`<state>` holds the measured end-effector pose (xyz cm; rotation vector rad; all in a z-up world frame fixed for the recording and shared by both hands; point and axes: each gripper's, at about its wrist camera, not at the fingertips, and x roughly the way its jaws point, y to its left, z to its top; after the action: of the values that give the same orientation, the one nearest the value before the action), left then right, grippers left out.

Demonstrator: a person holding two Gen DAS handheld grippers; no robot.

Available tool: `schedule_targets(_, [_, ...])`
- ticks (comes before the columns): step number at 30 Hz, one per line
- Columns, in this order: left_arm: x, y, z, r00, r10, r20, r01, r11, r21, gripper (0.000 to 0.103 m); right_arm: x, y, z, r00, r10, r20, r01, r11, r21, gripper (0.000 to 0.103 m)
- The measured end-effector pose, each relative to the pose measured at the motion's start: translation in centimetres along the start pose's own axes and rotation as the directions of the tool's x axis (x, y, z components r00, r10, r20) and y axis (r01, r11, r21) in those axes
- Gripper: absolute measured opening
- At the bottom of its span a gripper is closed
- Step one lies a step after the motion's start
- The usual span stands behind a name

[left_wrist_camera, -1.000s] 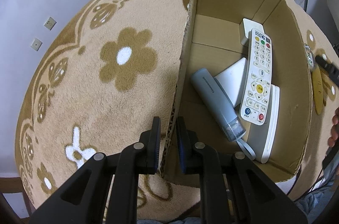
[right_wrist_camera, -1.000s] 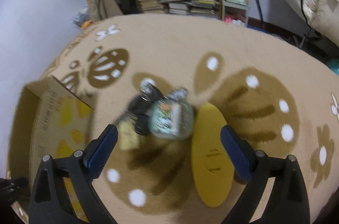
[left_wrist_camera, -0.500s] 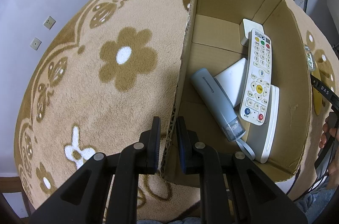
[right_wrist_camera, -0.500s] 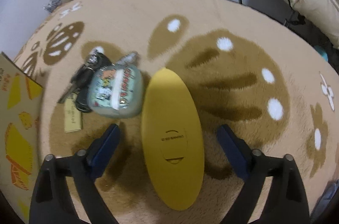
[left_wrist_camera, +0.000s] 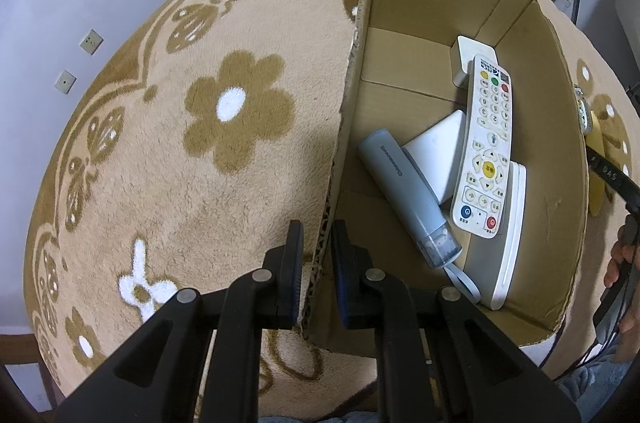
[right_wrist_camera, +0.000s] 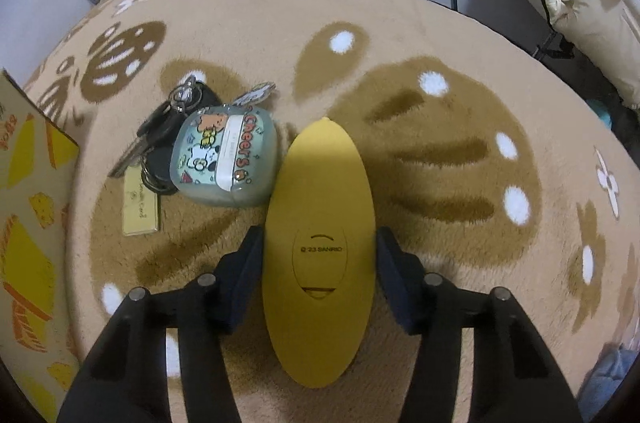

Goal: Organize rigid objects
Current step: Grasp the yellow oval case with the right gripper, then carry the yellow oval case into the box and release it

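Left wrist view: left gripper (left_wrist_camera: 317,263) is clamped on the near end of the left wall of the open brown cardboard box (left_wrist_camera: 558,127), pinning it on the beige flower-pattern rug (left_wrist_camera: 200,163). Inside the box: a white button remote control (left_wrist_camera: 486,147) lying on top, a grey-blue cylindrical gadget with clear cap (left_wrist_camera: 408,195) towards the left wall, a flat white plastic device (left_wrist_camera: 504,243) underneath by the near right corner, a white wedge-shaped piece (left_wrist_camera: 436,147) under the remote, and a small white block (left_wrist_camera: 466,57) at the far end

Right wrist view: right gripper (right_wrist_camera: 319,275) straddles the yellow oval plastic case (right_wrist_camera: 318,247) on the rug just outside the box's right wall. Jaws have just been closing, half shut; left pad looks about touching, right pad shows a sliver of gap, so not gripped yet. Case looks stiff, light and smooth; likely slippery. Take it across the short width at mid-length, as lined up now. A pale green cartoon-print pouch (right_wrist_camera: 224,159) touches its far left edge, a bunch of black keys with a yellow tag (right_wrist_camera: 156,151) lies beyond
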<state>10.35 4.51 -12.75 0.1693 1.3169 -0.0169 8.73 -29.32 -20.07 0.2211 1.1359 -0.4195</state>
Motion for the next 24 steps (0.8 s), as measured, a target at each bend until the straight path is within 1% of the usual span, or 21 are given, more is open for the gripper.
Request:
schedule_targets(5, [-0.1,0.0,0.0,1.0,-0.001,0.0,0.001,1.0,-0.001,0.013,-1.8,-0.4,1.0,0.999,0.03,0.043,-0.032,0.999,0.042,0.06])
schedule_targets(10, [0.0,0.0,0.0,1.0,0.0,0.0,0.0,1.0,0.0,0.013,-4.7,0.9,2.0,0.99,0.087,0.114,-0.089,0.996,0.013,0.06])
schedule_targets(13, [0.0,0.0,-0.1,1.0,0.001,0.001,-0.001,1.0,0.002,0.013,-6.8,2.4,2.4,0.978,0.138,0.156,-0.133,0.99,-0.041,0.06])
schedule_targets(14, [0.0,0.0,-0.1,1.0,0.001,0.001,-0.001,1.0,0.002,0.013,-7.5,2.9,2.5,0.973,0.151,0.174,-0.143,0.988,-0.055,0.06])
schedule_targets(18, [0.0,0.0,-0.1,1.0,0.001,0.001,-0.001,1.0,0.001,0.013,-11.0,5.3,2.8,0.943,0.238,0.234,-0.219,0.97,-0.106,0.06])
schedule_targets(20, [0.0,0.1,-0.1,1.0,0.003,0.002,-0.003,1.0,0.003,0.013,-12.5,6.4,2.7,0.922,0.289,0.257,-0.263,0.956,-0.132,0.06])
schedule_targets(22, [0.0,0.0,-0.1,1.0,0.005,0.002,-0.005,1.0,0.006,0.014,-13.3,7.4,2.4,0.905,0.336,0.26,-0.303,0.94,-0.158,0.06])
schedule_targets(24, [0.0,0.0,-0.1,1.0,0.006,0.002,-0.006,1.0,0.006,0.014,-13.5,8.5,2.1,0.894,0.373,0.248,-0.337,0.925,-0.175,0.06])
